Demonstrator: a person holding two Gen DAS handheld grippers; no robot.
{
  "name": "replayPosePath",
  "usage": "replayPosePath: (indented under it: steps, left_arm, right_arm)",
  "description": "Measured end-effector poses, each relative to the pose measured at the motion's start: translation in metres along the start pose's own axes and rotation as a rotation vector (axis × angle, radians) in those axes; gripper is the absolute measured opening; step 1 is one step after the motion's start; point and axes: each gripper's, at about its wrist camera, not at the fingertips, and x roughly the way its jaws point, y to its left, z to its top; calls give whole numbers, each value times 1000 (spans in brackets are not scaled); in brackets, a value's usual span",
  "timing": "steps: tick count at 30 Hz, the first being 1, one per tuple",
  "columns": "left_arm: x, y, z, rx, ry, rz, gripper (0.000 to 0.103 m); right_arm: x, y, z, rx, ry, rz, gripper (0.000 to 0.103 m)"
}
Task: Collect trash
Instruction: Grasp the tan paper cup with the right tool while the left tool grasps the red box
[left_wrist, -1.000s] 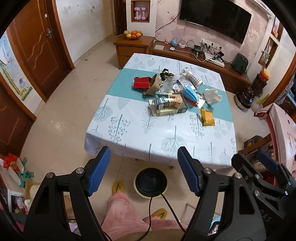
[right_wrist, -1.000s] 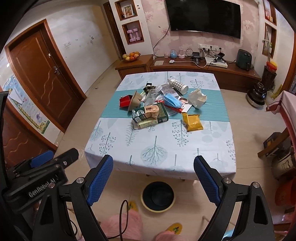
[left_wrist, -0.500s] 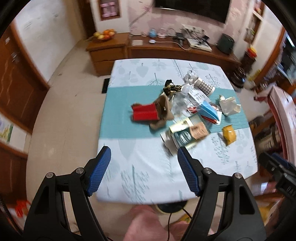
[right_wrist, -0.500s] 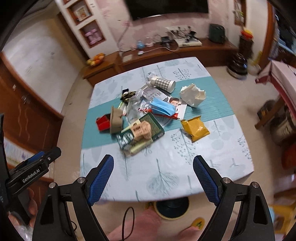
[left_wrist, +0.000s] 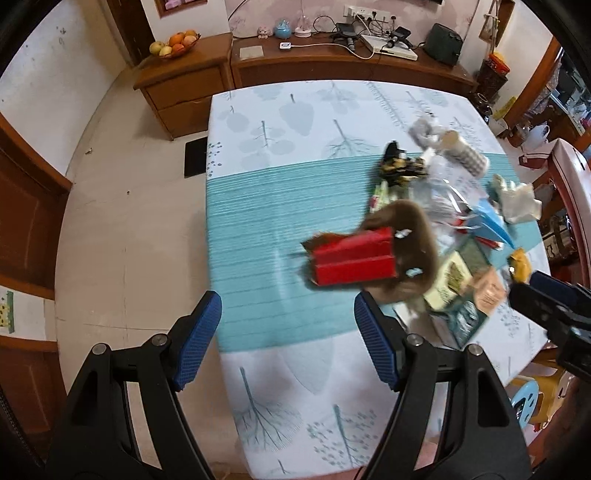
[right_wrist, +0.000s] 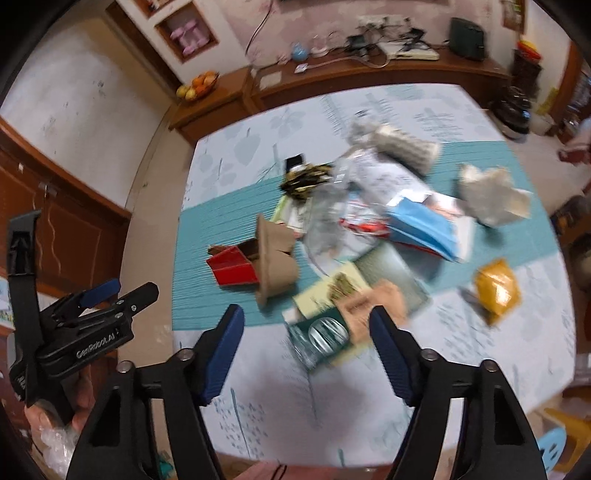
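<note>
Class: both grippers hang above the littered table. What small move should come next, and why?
Probably lower the right gripper, whose fingers are closing with nothing between them, onto the green packet just below it: that is the nearest trash, and neither it nor the left gripper holds anything.

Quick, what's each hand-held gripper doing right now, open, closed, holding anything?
Left hand-held gripper: open, holding nothing, above the table.
Right hand-held gripper: jaws closing, nothing between them yet.
</note>
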Motion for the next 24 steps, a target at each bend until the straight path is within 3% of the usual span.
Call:
replayPosePath:
  steps: [9, 11, 14, 24]
  left_arm:
    - [60, -7, 10, 150, 79, -84, 71]
    - [67, -15, 12, 212, 85, -94, 71]
    - [75, -29, 14, 303, 72, -91, 71]
    - [105, -70, 14, 533, 107, -155, 71]
  right_arm:
    - [106, 29, 40, -27, 101, -21, 52]
    - [115, 23, 41, -17, 116, -12, 40]
    - [128, 17, 42, 9, 130, -5, 33]
    - [140, 2, 50, 58, 134, 36, 28]
